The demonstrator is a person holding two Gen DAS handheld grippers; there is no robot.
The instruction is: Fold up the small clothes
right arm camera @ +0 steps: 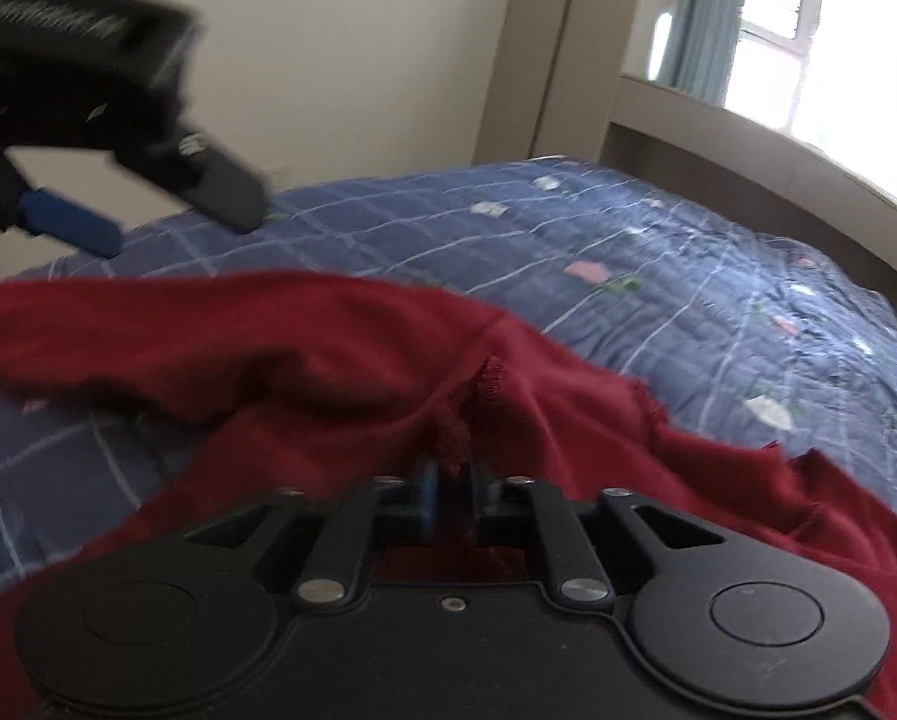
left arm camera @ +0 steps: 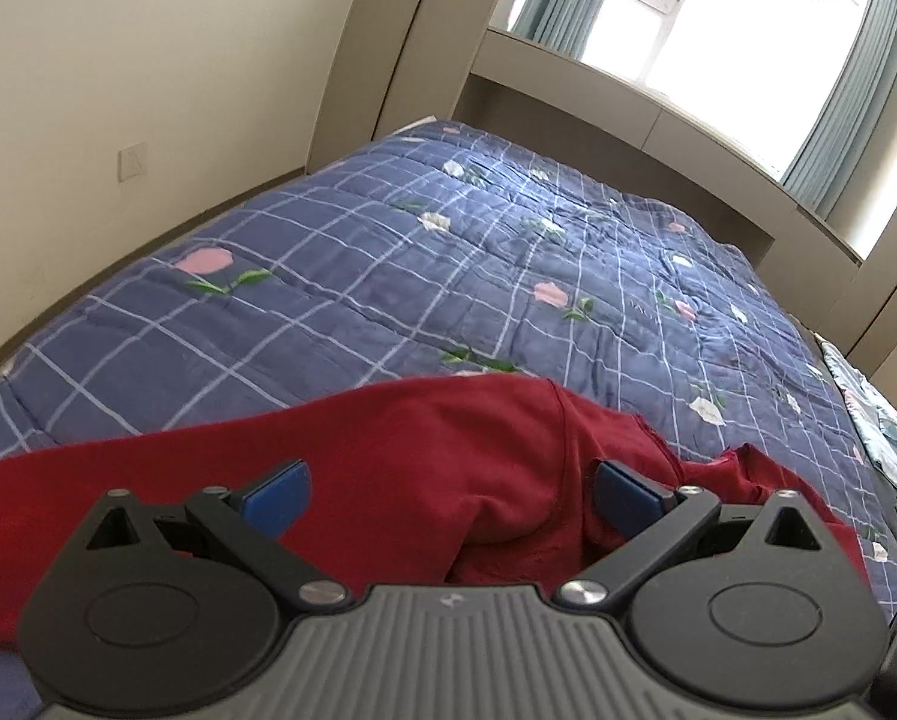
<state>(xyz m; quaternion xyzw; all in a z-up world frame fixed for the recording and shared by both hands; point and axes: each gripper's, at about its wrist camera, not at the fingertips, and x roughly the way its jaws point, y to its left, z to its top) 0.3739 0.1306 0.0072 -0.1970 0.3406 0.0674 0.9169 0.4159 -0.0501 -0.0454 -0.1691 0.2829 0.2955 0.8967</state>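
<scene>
A dark red garment lies crumpled on the blue checked quilt of a bed. My left gripper is open, its blue pads spread wide just above the red cloth, holding nothing. In the right wrist view my right gripper is shut on a bunched fold of the red garment, which rises into the pinch. The left gripper also shows there, blurred, open, raised above the garment's far left side.
The quilt covers the whole bed. A beige wall runs along the left side. A headboard ledge and a bright window with teal curtains stand at the far end. Light patterned cloth lies at the bed's right edge.
</scene>
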